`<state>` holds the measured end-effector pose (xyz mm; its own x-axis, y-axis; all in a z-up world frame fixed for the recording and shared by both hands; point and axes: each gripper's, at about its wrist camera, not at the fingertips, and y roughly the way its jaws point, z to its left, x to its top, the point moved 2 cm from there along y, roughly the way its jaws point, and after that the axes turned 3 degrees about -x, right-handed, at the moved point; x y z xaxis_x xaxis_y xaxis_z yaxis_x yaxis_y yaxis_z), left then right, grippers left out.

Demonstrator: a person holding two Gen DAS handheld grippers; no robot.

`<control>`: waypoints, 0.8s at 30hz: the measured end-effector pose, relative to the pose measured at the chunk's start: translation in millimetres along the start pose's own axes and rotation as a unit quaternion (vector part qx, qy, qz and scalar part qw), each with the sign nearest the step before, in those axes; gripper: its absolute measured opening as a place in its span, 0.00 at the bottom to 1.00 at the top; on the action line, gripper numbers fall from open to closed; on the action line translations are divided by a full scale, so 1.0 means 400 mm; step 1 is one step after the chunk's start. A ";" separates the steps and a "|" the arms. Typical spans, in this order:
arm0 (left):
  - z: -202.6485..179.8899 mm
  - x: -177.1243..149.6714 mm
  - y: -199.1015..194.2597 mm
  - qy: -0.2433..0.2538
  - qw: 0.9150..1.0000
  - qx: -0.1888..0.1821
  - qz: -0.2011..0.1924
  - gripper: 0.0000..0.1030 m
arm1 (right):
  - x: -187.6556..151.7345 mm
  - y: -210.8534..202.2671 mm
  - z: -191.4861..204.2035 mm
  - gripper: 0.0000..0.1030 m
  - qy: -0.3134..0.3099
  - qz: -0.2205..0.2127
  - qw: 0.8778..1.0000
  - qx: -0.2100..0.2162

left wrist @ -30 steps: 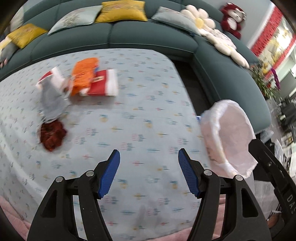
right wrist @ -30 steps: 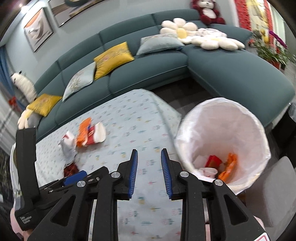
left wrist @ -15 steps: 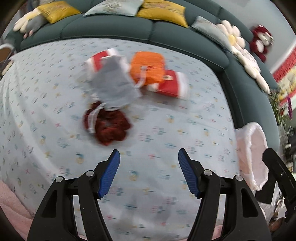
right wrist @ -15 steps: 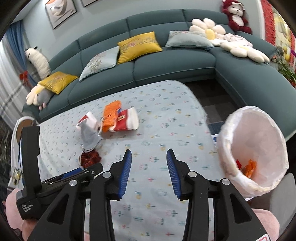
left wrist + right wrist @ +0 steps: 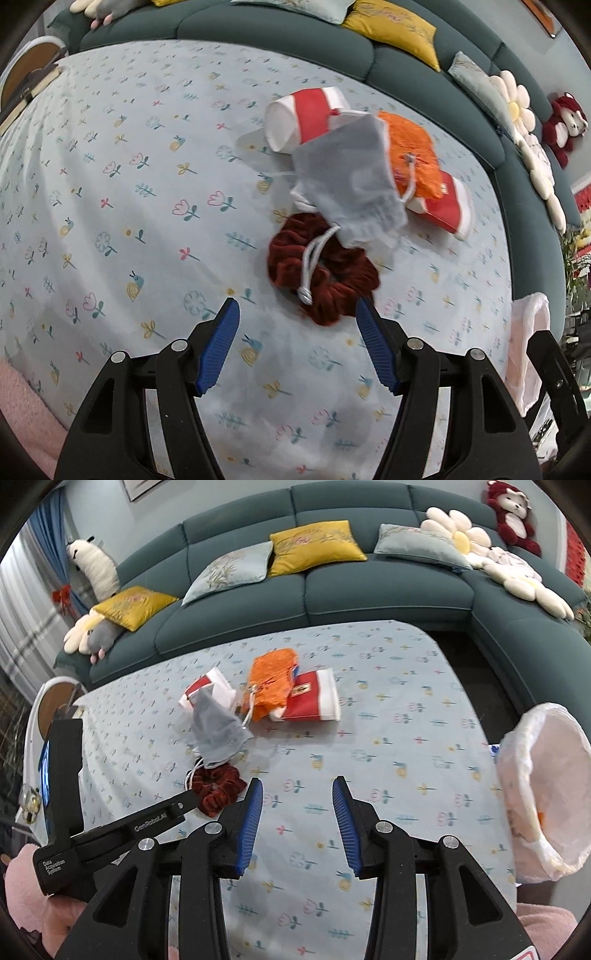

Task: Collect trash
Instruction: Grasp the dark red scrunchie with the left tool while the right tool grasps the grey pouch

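The left gripper [image 5: 297,349] hangs over the desk [image 5: 110,206] with its blue fingers [image 5: 218,350] spread fairly wide and nothing between them, and the dark red scrunchie [image 5: 325,269] lies just beyond their tips, a little to the right of the gap. That looks like the next piece to lift. A grey pouch [image 5: 351,184] rests on the scrunchie's far edge and its white cord [image 5: 312,266] trails across the red fabric, so a good grab would come straight down on the near half of the scrunchie, clear of the cord, or the pouch may be dragged along. Behind the pouch sit an orange pouch [image 5: 413,158] and two red-and-white wrappers, one to the far left [image 5: 306,118] and one to the right [image 5: 447,206], all touching in one heap. The right gripper [image 5: 297,823] holds nothing either, its fingers apart by a moderate gap over bare cloth nearer the middle. The white-lined bin [image 5: 546,794] stands off the desk's right edge, well apart from the heap, so the carry must cross the desk.
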<state>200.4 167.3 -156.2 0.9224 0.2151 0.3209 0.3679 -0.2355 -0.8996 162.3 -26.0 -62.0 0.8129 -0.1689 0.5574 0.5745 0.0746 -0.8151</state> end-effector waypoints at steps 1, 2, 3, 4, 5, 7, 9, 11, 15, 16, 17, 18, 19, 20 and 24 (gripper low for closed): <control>0.002 0.004 0.007 -0.001 1.000 0.000 0.002 0.60 | 0.002 0.010 0.008 0.38 -0.002 0.003 1.000 0.000; 0.007 0.010 0.018 -0.003 1.000 0.002 0.005 0.60 | 0.006 0.022 0.018 0.38 -0.005 0.006 1.000 0.001; 0.011 0.014 0.027 -0.003 1.000 0.003 0.007 0.60 | 0.008 0.031 0.025 0.38 -0.007 0.008 1.000 0.003; 0.014 0.017 0.035 -0.002 1.000 0.005 0.010 0.60 | 0.013 0.046 0.035 0.38 -0.008 0.012 1.000 0.004; 0.016 0.020 0.044 -0.002 1.000 0.006 0.013 0.60 | 0.017 0.061 0.043 0.38 -0.008 0.017 1.000 0.006; 0.022 0.027 0.059 -0.001 1.000 0.004 0.018 0.60 | 0.026 0.091 0.054 0.38 -0.001 0.027 1.000 0.014; 0.032 0.037 0.075 -0.003 1.000 0.003 0.022 0.58 | 0.038 0.122 0.065 0.38 0.005 0.036 0.999 0.019; 0.036 0.046 0.086 -0.001 1.000 -0.002 0.024 0.56 | 0.052 0.148 0.076 0.38 0.005 0.040 0.999 0.020; 0.027 0.059 0.092 0.022 0.999 -0.010 0.022 0.43 | 0.074 0.203 0.107 0.38 -0.006 0.050 0.999 0.019; 0.026 0.061 0.093 0.023 0.999 -0.015 0.023 0.40 | 0.078 0.220 0.116 0.38 -0.008 0.055 0.998 0.020; 0.027 0.065 0.095 0.022 0.999 -0.022 0.025 0.38 | 0.082 0.238 0.124 0.38 -0.009 0.059 0.998 0.022; 0.028 0.069 0.096 0.021 0.999 -0.029 0.026 0.32 | 0.084 0.255 0.130 0.38 -0.009 0.064 0.998 0.022; 0.030 0.075 0.099 0.021 0.999 -0.034 0.029 0.31 | 0.085 0.269 0.134 0.38 -0.009 0.068 0.997 0.023; 0.031 0.076 0.099 0.020 0.999 -0.037 0.029 0.31 | 0.086 0.284 0.140 0.38 -0.009 0.072 0.997 0.024; 0.032 0.085 0.104 0.022 0.998 -0.047 0.030 0.31 | 0.087 0.340 0.156 0.38 -0.012 0.088 0.996 0.026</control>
<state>245.7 176.9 -186.4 0.9464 0.1564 0.2826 0.3200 -0.3342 -0.8865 274.7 39.6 -143.5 0.9030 -0.1254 0.4110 0.4268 0.1512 -0.8916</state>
